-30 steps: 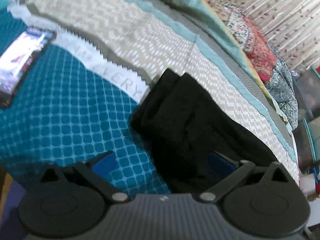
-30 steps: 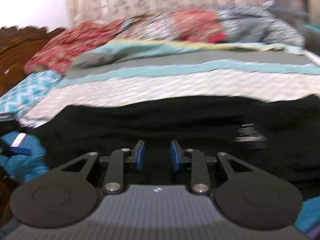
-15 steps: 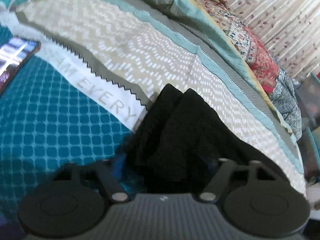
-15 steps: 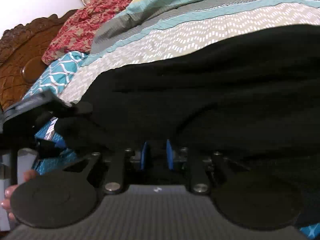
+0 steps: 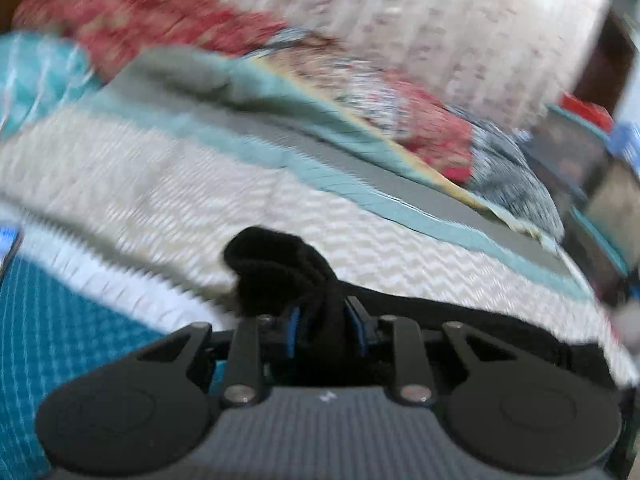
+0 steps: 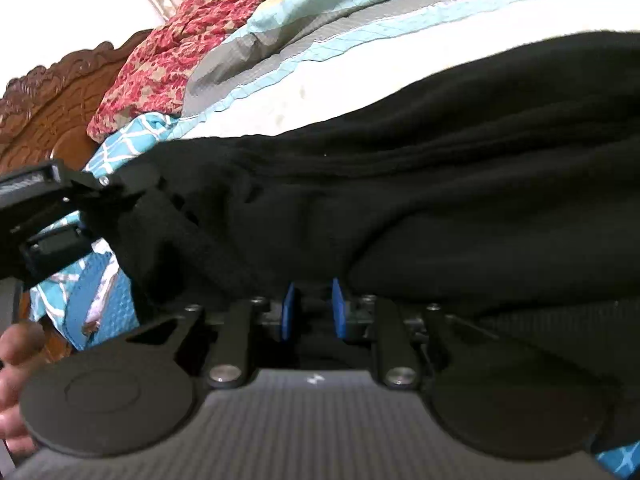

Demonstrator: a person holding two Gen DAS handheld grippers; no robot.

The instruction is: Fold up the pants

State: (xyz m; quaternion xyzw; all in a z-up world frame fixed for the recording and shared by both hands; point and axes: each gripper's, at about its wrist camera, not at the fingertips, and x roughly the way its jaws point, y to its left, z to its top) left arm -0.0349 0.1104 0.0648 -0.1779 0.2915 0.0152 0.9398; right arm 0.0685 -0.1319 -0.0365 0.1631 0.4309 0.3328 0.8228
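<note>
Left gripper (image 5: 325, 330), black two-finger tool with blue pads: jaws closing, a bunched end of the black knit fabric pants (image 5: 280, 268) pinched between the pads, the bunch standing up just past the fingertips. View heavily blurred.

Right gripper (image 6: 311, 312), same make, blue pads near together: clamped on a fold at the near edge of the pants (image 6: 440, 184), dark cloth filling the gap between the pads.

Pants: one long black mass lying across the bed, stretched between the two tools; in the right wrist view the left gripper (image 6: 108, 196) enters at left, gripping the far end of the cloth. Fingers of a person's hand (image 6: 16, 360) at the lower left edge of that view.

Under and beside the pants: teal patterned bedsheet (image 5: 60, 340) with small square print, then a beige chevron-print quilt panel (image 5: 160, 184) edged with pale teal and grey bands.

Beyond: crumpled red floral cloth (image 6: 160, 60) heaped against a carved brown wooden headboard (image 6: 52, 100). Farthest: pale patterned curtain (image 5: 440, 20), blurred.
</note>
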